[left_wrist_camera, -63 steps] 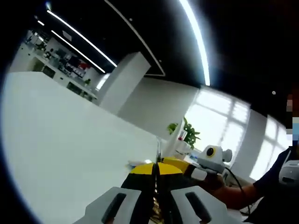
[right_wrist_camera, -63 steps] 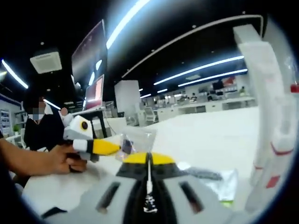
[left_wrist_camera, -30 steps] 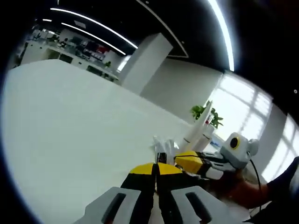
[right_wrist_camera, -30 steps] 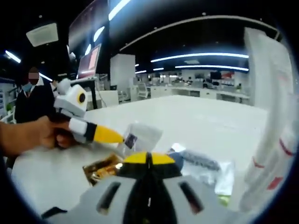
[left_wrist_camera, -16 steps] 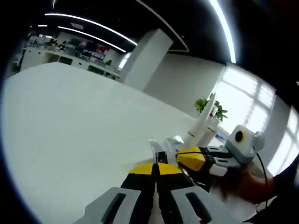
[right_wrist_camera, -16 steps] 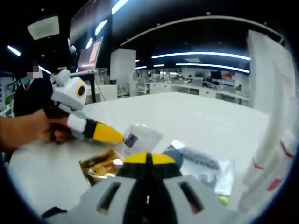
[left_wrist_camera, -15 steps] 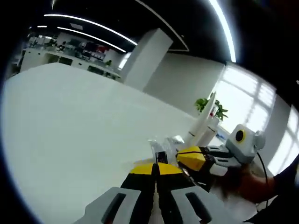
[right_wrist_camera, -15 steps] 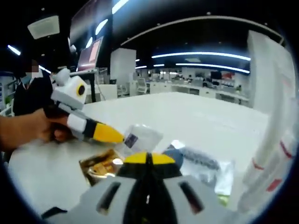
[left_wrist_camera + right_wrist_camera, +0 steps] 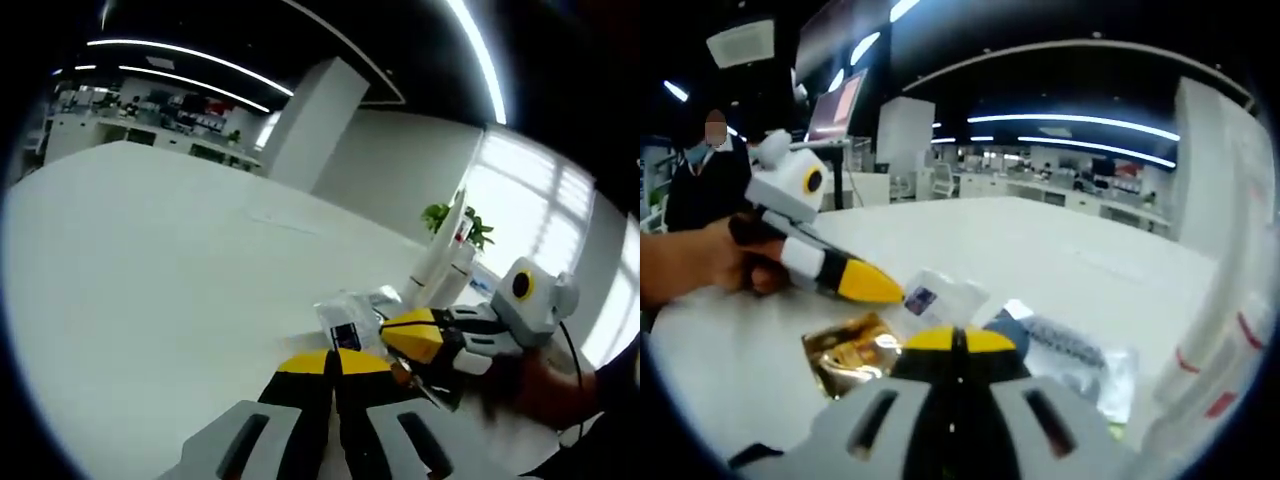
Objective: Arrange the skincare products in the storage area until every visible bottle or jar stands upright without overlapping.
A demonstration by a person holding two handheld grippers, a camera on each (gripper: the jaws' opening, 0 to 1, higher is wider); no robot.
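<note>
My left gripper is shut, and a clear plastic sachet with a small dark label sticks out just past its yellow tips. In the right gripper view the same left gripper comes in from the left, held by a hand, its tip pinching the clear sachet low over the white table. My right gripper is shut with its jaws pressed together. A gold foil packet lies left of it. A clear bag with a dark tube lies to its right.
A tall white rack rises at the right; it also stands behind the right gripper as a white rack. A plant sits behind it. A person stands at the far left. Open tabletop stretches away.
Both views have tipped down toward the table. The left gripper has brought the clear sachet down from the air to just above the tabletop, and the gold packet has come into sight.
</note>
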